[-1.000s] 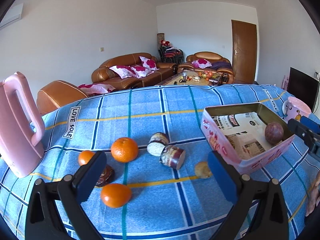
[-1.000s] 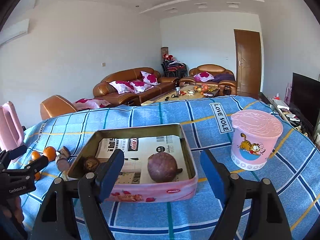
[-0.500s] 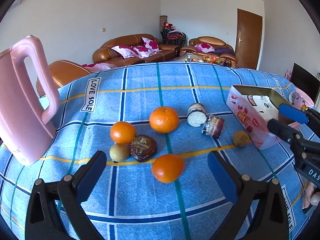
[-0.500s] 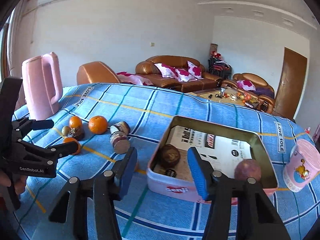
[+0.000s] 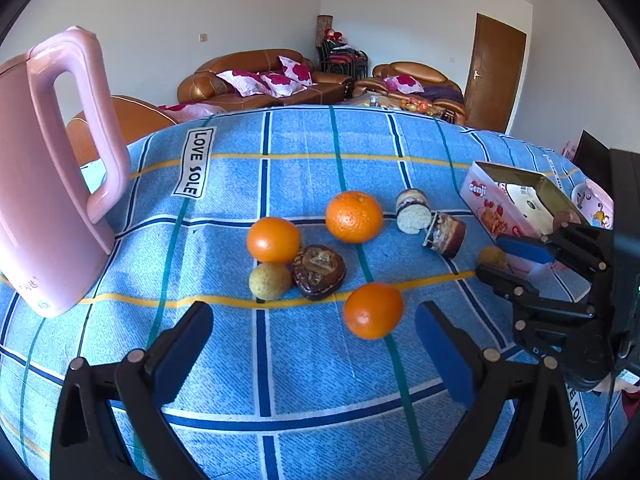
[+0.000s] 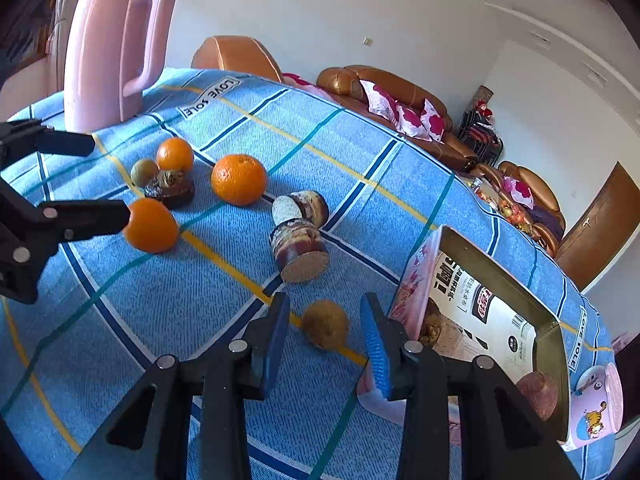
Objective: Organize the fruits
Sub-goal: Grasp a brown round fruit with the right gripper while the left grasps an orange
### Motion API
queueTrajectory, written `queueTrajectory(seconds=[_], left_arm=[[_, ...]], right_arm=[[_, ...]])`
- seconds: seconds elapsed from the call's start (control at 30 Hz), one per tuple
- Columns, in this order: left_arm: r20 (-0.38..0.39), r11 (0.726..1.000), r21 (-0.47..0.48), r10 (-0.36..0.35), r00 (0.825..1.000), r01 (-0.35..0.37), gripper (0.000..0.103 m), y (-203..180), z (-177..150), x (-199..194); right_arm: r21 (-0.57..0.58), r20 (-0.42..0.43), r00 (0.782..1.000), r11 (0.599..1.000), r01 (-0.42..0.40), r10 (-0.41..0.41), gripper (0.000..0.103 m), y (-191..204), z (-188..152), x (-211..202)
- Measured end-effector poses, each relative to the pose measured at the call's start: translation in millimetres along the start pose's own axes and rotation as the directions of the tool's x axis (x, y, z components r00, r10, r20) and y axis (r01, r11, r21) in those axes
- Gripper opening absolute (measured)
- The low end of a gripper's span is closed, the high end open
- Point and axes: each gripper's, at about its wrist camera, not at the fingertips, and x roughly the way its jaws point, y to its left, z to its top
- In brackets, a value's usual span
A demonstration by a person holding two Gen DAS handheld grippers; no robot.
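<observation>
— Brown, rough little fruit (image 6: 325, 323) on the cloth beside the tin (image 6: 496, 280); the right gripper (image 6: 326, 334) brackets it, half open.
— Looks light and firm. Grip its middle; the left gripper (image 5: 314, 354) gapes wide.

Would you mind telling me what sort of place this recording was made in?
Most likely a home living room: brown leather sofas with floral cushions, a wooden door, and a cloth-covered table holding fruit.

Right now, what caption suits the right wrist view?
Open right tool straddles a small brown fruit beside the tin.
</observation>
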Motion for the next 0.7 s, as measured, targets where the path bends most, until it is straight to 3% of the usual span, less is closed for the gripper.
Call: queueTrajectory(seconds=[0.1, 0.23, 0.37, 0.43, 0.53, 0.63, 0.7], left_arm=[[-0.005, 0.999, 0.008, -0.035, 0.999, 0.035, 0.103, -4, -1, 0], [-0.013, 0.995, -0.012, -0.098, 0.995, 0.097, 0.103, -5, -2, 0], [-0.034, 0.993, -0.034, -0.113, 0.993, 0.112, 0.103, -5, -2, 4], [-0.042, 0.992, -0.045, -0.118, 0.992, 0.117, 0.103, -5, -2, 6], [-0.052, 0.99, -0.058, -0.131, 0.99, 0.128, 0.101, -8, -3, 10], [-0.065, 0.99, -0.073, -0.129, 0.99, 0.124, 0.085, -11, -3, 17], [-0.081, 0.988, -0.089, -0.13, 0.988, 0.123, 0.076, -14, -4, 22]], right_arm=[[-0.05, -0.032, 0.999, 0.998, 0.032, -0.034, 0.031, 5, -2, 9], [-0.053, -0.062, 0.998, 0.999, 0.01, -0.013, 0.029, 2, 0, 10], [-0.088, -0.064, 0.997, 0.995, 0.042, -0.047, 0.028, 6, -2, 5], [-0.038, -0.019, 0.999, 0.999, 0.039, -0.04, 0.028, 1, -3, -5], [0.116, 0.092, 0.995, 0.992, -0.047, 0.036, 0.028, -16, -2, -29], [0.227, 0.222, 0.972, 0.965, -0.129, 0.078, 0.028, -26, -5, -48], [0.275, 0.254, 0.963, 0.948, -0.159, 0.087, 0.028, -27, -9, -48]])
